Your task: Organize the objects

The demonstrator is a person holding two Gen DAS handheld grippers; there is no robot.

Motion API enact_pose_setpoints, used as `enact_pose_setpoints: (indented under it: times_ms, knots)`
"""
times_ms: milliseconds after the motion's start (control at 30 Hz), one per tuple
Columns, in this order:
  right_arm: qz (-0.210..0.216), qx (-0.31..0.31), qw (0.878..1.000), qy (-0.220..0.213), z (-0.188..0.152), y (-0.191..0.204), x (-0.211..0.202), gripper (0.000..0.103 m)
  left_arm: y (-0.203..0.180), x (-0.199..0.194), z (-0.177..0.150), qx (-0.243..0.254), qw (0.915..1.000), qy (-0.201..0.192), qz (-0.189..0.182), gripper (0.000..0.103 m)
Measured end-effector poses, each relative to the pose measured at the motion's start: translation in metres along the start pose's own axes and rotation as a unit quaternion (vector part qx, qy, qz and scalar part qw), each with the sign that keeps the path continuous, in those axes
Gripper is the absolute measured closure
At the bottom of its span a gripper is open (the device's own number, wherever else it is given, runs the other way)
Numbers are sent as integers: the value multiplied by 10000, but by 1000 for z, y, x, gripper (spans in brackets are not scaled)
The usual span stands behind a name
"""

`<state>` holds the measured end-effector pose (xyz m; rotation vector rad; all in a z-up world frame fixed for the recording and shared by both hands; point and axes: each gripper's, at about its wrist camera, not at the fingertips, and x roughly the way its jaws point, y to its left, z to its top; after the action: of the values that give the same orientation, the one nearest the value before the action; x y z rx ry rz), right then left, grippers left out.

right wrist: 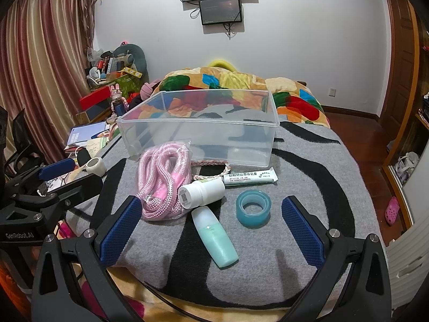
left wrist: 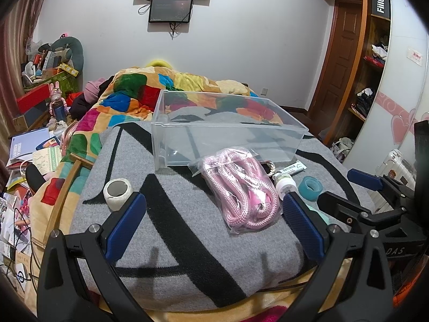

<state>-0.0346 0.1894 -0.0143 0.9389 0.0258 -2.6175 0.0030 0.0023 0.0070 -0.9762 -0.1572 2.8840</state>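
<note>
Home bedroom: bed (right wrist: 308, 161), quilt (right wrist: 241, 86), curtains (right wrist: 40, 67), wardrobe (left wrist: 375, 53)

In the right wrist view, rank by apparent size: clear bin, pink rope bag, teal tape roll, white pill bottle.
Largest to smallest:
1. clear bin
2. pink rope bag
3. white pill bottle and teal tape roll: they look about alike, so no ranking between them.

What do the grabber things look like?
Both look alike. The left gripper and right gripper each have two black plastic arms with silver round bolts, ending in flat blue fingers with a bumpy, grippy pattern. White lettering is printed on the black body of each.
</note>
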Motion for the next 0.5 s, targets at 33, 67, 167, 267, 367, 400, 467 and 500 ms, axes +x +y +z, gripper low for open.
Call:
enact_pose_setpoints:
  times_ms: [33,67,167,267,367,400,467,500]
  knots:
    - [-1,4,10000,2,0,0,0,0,1,0,0,-5,10000,1,0,0]
    - [-2,9,10000,5,0,0,0,0,0,0,0,-4,10000,2,-2,0]
    - [-1,24,10000,9,-1,1,0,0,1,0,0,-5,10000,4,0,0]
    - [-1,22,10000,5,-1,1,0,0,-1,1,-1,11,10000,18,-24,0]
    - [10,46,10000,20,-1,-1,0,0,-2,2,-3,34,10000,29,-51,0]
    - [11,64,10000,37,-2,-1,1,0,-2,2,-3,38,10000,24,-53,0]
    - [7,88,9999,90,-2,-3,4,0,-1,2,-3,65,10000,7,-44,5]
    - [-5,101,9999,121,-2,-4,6,0,0,3,-3,87,10000,17,-30,13]
